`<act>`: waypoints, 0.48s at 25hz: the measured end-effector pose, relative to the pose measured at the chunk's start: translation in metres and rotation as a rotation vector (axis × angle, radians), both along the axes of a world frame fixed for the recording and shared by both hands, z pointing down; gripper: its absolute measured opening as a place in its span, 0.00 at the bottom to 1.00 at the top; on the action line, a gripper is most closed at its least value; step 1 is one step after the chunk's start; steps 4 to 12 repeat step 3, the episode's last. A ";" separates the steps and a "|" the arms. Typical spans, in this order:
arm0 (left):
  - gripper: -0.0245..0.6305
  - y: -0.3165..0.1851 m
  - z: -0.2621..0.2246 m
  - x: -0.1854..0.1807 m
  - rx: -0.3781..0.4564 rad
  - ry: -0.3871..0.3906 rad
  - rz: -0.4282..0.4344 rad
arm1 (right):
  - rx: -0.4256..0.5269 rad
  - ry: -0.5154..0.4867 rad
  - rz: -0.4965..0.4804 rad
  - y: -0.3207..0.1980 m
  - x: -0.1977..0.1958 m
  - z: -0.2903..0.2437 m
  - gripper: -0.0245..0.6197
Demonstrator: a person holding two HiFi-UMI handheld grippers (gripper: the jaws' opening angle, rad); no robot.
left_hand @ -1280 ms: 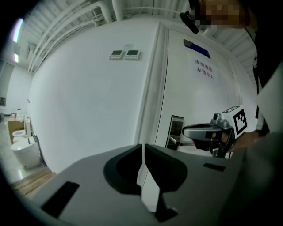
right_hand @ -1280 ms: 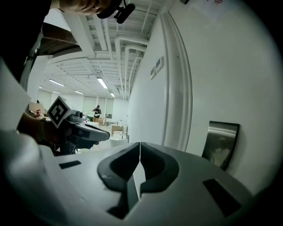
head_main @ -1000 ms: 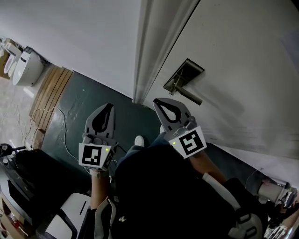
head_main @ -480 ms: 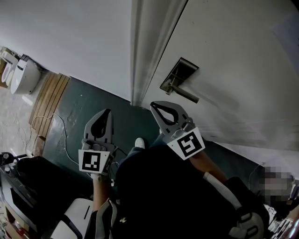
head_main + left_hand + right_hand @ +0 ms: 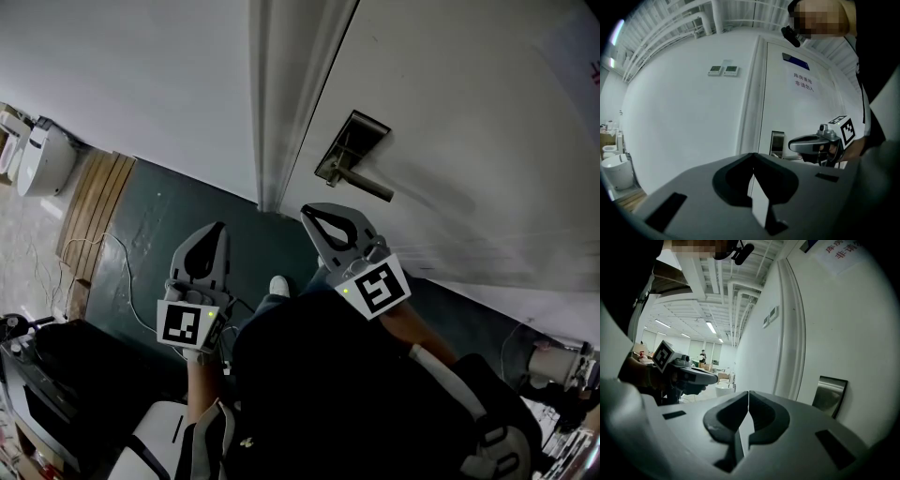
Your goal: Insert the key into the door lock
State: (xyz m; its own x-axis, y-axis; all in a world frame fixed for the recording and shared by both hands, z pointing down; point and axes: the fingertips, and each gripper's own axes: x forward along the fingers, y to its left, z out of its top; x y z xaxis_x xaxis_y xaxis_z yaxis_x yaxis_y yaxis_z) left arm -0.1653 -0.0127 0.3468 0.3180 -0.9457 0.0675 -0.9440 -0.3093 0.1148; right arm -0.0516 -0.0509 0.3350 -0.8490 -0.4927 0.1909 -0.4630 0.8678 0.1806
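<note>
Hanging below the door lock point(image 5: 353, 157), left tool point(image 5: 220, 227) and right tool point(image 5: 308, 209) are clenched empty; no key shows, so aim squarely.

The lock plate point(image 5: 354, 145) is gleaming like brushed metal. The door point(image 5: 469, 112) is looking smooth and matt. The left gripper point(image 5: 219, 228) and right gripper point(image 5: 311, 210) are showing matt plastic.

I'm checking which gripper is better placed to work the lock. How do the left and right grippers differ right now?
The right gripper sits just below the door handle; the left gripper hangs farther left, over the dark floor. In the head view the right gripper tilts leftward, while the left gripper points nearly straight up the picture. Shared: both have their jaws shut tip to tip, and no key shows in either.
</note>
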 end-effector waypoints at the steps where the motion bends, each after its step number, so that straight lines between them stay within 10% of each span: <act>1: 0.05 0.001 0.000 0.000 -0.002 -0.004 0.000 | 0.001 0.001 0.000 0.001 0.000 0.000 0.06; 12: 0.05 0.002 0.001 0.001 -0.009 -0.012 -0.001 | 0.003 0.003 0.001 0.002 0.001 -0.001 0.06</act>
